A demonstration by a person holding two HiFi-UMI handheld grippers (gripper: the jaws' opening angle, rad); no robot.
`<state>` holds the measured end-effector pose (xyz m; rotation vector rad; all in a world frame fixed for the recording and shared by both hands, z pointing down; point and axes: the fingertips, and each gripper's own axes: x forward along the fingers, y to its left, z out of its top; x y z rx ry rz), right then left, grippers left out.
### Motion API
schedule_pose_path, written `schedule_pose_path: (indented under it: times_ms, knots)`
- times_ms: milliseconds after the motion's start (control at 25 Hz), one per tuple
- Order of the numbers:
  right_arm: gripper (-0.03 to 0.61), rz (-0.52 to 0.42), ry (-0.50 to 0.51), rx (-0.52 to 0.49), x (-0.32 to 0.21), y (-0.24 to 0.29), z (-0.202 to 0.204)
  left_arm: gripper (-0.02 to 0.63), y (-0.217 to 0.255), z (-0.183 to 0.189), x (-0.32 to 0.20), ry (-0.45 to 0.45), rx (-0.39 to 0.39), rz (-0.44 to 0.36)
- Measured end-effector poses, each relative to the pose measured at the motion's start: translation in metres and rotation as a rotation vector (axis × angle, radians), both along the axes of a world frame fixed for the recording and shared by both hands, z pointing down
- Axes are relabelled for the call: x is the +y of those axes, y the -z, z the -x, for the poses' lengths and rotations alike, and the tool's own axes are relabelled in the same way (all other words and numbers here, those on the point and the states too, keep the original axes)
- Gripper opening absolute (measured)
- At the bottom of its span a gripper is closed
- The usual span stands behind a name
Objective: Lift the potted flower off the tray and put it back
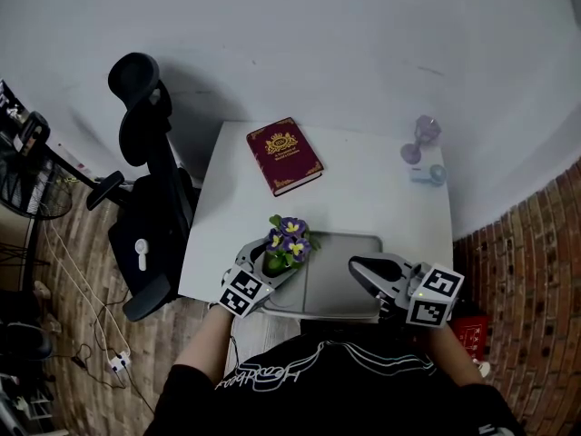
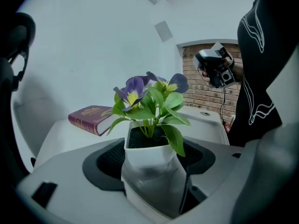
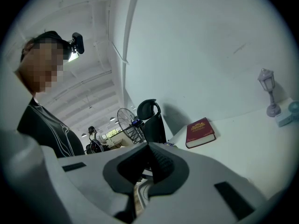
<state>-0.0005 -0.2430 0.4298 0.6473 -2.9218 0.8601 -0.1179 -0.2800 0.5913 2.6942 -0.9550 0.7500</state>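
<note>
The potted flower (image 1: 289, 240) has purple and yellow blooms and green leaves in a small white pot (image 2: 147, 154). My left gripper (image 1: 278, 265) is shut on the pot, one jaw on each side. It holds the plant upright over the left edge of the grey tray (image 1: 343, 282). Whether the pot touches the tray I cannot tell. My right gripper (image 1: 365, 269) hovers over the tray's right part, shut with nothing between its jaws. In the right gripper view the right gripper (image 3: 148, 166) shows its jaws pressed together. From the left gripper view the right gripper (image 2: 216, 69) appears raised at the right.
A red book (image 1: 284, 155) lies on the white table (image 1: 381, 203) behind the tray. A small lamp figurine (image 1: 419, 139) and a pale blue item (image 1: 434, 174) stand at the back right. A black office chair (image 1: 145, 198) is left of the table; a brick wall is right.
</note>
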Motion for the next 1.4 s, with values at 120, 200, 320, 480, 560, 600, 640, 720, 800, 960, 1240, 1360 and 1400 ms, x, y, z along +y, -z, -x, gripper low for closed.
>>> schedule_pose_path:
  times_ms: [120, 200, 320, 480, 560, 600, 640, 720, 800, 960, 1240, 1360, 1400]
  knots:
    - [0.0, 0.004, -0.003, 0.004, -0.002, -0.001, 0.0, 0.356, -0.001, -0.001, -0.001, -0.006, 0.001, 0.008]
    - [0.0, 0.007, -0.006, 0.006, -0.003, -0.003, 0.0, 0.354, -0.001, -0.001, -0.001, -0.011, -0.003, 0.011]
    - [0.0, 0.015, -0.011, 0.004, -0.003, -0.005, -0.001, 0.35, -0.001, -0.001, -0.001, -0.012, -0.006, 0.014]
    - [0.0, 0.022, -0.017, 0.004, -0.002, -0.007, -0.003, 0.35, -0.001, -0.002, 0.001, -0.014, -0.014, 0.006]
    - [0.0, 0.026, -0.022, 0.004, -0.001, -0.007, -0.003, 0.348, 0.0, -0.002, 0.001, -0.007, -0.01, 0.0]
    - [0.0, 0.028, -0.023, 0.003, -0.001, -0.007, -0.004, 0.348, 0.0, -0.001, 0.001, -0.001, -0.006, -0.001]
    - [0.0, 0.029, -0.024, 0.003, 0.0, -0.007, -0.004, 0.348, 0.001, -0.001, 0.001, 0.007, -0.001, -0.001]
    - [0.0, 0.023, -0.02, 0.009, 0.002, -0.006, -0.003, 0.348, 0.003, 0.0, 0.0, 0.022, 0.014, 0.002]
    - [0.0, 0.015, -0.017, 0.018, 0.005, -0.006, -0.002, 0.348, 0.005, 0.0, 0.001, 0.031, 0.028, 0.007]
    - [0.0, 0.021, -0.018, 0.023, 0.014, -0.006, -0.001, 0.348, 0.011, 0.0, 0.005, 0.046, 0.052, 0.005]
    - [0.0, 0.024, -0.033, 0.022, 0.036, -0.005, -0.007, 0.347, 0.034, 0.002, 0.022, 0.106, 0.106, -0.008]
    - [0.0, 0.019, -0.049, 0.032, 0.047, -0.007, -0.01, 0.347, 0.049, 0.0, 0.034, 0.122, 0.156, 0.006]
    - [0.0, 0.012, -0.054, 0.039, 0.051, -0.007, -0.012, 0.347, 0.055, 0.0, 0.039, 0.13, 0.174, 0.01]
